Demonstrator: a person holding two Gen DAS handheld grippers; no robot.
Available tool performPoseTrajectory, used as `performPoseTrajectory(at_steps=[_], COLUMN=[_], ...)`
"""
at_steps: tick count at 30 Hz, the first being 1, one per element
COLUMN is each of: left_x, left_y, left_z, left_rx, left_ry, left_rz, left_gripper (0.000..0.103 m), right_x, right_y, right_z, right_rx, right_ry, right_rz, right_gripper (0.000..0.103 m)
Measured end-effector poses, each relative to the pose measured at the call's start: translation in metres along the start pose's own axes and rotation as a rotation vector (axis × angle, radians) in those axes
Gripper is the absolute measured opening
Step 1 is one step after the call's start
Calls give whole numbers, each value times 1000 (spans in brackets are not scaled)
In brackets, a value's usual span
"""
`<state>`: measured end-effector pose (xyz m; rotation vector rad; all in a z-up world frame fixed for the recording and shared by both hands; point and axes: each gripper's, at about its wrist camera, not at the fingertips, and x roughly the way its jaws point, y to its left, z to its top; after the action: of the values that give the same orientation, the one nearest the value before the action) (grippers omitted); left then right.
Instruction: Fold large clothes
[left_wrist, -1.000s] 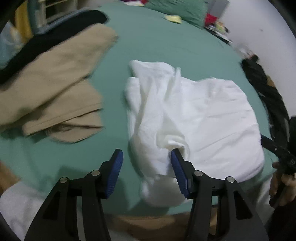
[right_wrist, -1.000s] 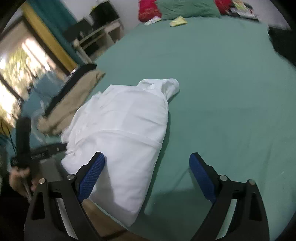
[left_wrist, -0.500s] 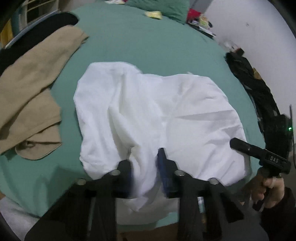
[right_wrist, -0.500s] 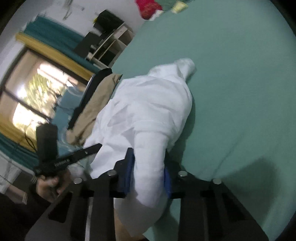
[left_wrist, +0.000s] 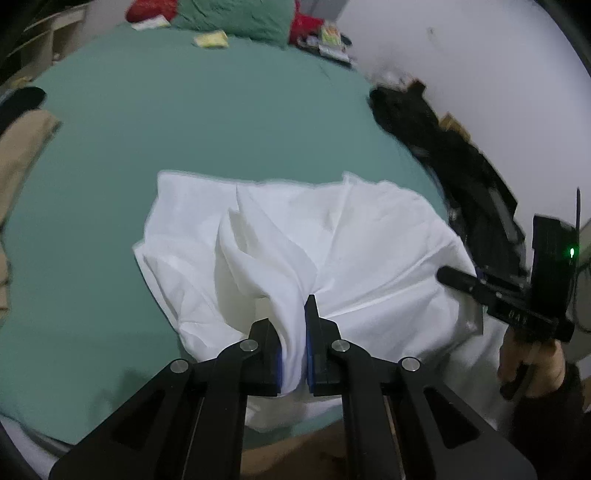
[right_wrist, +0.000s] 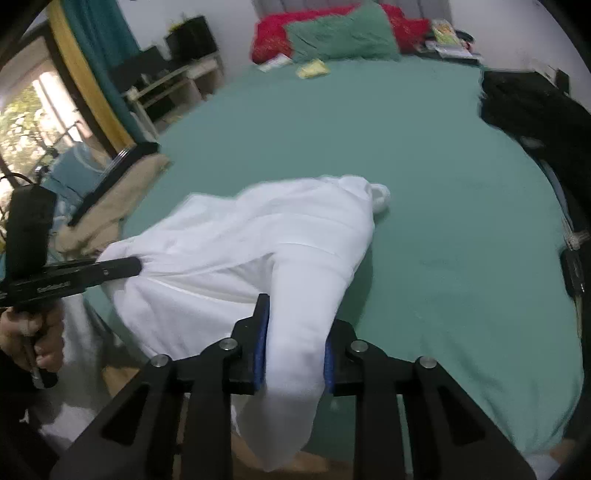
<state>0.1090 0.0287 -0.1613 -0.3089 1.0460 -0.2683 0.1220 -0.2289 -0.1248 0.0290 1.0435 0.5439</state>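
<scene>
Green bed (left_wrist: 221, 122) fills both views, smooth fitted sheet, a few light creases. White garment (left_wrist: 332, 251) lies crumpled at the near edge of the bed, thin matte fabric, soft ridged folds running toward the camera, part of it draped over the bed edge; in the right wrist view the garment (right_wrist: 258, 240) humps up with a small rounded end at its far side. Black clothes pile (left_wrist: 454, 162) along the right bed edge, dark and shaggy-looking, blurred. Tan clothing (left_wrist: 22, 147) at the left edge, flat, soft, next to a black piece. Green pillow (right_wrist: 343, 37) at the head of the bed, wrinkled, red fabric (right_wrist: 273, 33) behind it, small yellow item (right_wrist: 312, 68) on the sheet just in front. Left gripper (left_wrist: 293, 347) low at the near edge, pointing forward, black frame with blue pads, jaws clenched on a bunched ridge of the garment; seen from the right wrist view its handle sits level in the left hand (right_wrist: 33, 332), fist wrapped around the grip. Right gripper (right_wrist: 293, 354) also low, jaws clamped around a thick rolled fold of the garment, fabric hanging below the jaws; right hand (left_wrist: 532, 365) fisted on its handle, green light lit on the unit.
</scene>
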Motion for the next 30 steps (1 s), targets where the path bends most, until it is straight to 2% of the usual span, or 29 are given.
performPoseTrajectory(at_steps=[1,2,6,9,12,14,17,18,21,24,30], left_x=[5,11,13,5,1,-5,-14,-18,-25,-8,16], left_y=[-3,-3,12,17,13,14,15,16,24,29,52], left_z=[-8,-15,-25,-28,-23,-17,-5,-1,4,10,-4], left_rx=[6,10,-16,-37,-5,1,10,10,-11,-34,-106], left_ry=[18,37,63,76,113,102,65,40,-5,24,77], left_rz=[17,45,85,77,96,86,95,100,96,118,140], left_gripper=[10,10,10,12,15,19,33,39,53,55,57], right_x=[3,11,23,19,0,-13,-15,-7,21,40,56], right_y=[-5,-11,-19,-19,-21,-26,-29,-30,-33,-29,-9], right_z=[-4,-9,-15,-10,0,9,19,21,18,11,7], right_rx=[12,28,91,114,131,145,121,105,100,83,-35], right_ry=[18,38,28,28,-25,-71,-111,-87,-28,-6,-20], right_rz=[2,6,56,106,67,83,10,-44,-92,-110,-146], right_gripper=[33,43,72,73,73,74,74,74,74,74,74])
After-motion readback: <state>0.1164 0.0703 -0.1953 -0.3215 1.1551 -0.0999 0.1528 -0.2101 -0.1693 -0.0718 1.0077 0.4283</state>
